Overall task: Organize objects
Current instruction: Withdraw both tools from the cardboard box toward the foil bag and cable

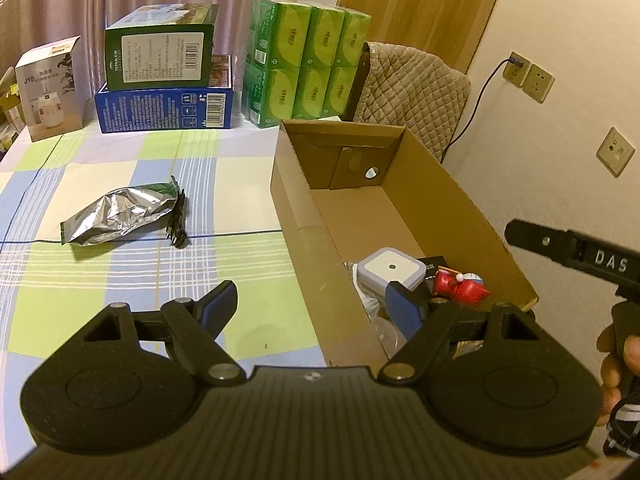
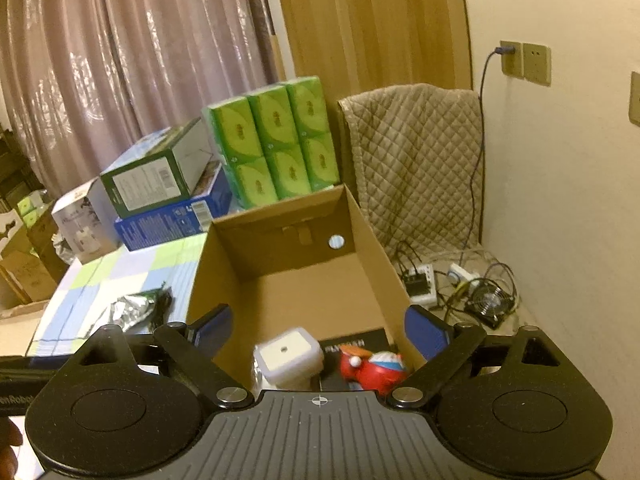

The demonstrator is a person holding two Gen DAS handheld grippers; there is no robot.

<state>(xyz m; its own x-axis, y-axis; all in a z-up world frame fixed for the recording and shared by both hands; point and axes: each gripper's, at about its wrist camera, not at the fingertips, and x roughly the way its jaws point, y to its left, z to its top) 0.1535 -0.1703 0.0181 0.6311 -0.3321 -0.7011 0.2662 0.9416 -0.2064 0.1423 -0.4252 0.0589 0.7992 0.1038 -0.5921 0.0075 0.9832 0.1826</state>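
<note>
Both the left gripper [image 1: 316,312] and right gripper [image 2: 318,330] are spread, empty. Foil pouch [image 1: 120,216] lies on the desk [image 1: 120,300], left of cardboard box [image 1: 304,256] (partly filled). Recommend the left gripper pinch the pouch's midsection.

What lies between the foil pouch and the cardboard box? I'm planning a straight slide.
Only bare checked tablecloth separates foil pouch from cardboard box, clearest in the left wrist view.

Ahead of the jaws, open cardboard box [image 2: 372,240]: far half bare, near end crowded. Left, clear worktop [image 1: 120,184] up to foil pouch [image 1: 120,212].
</note>
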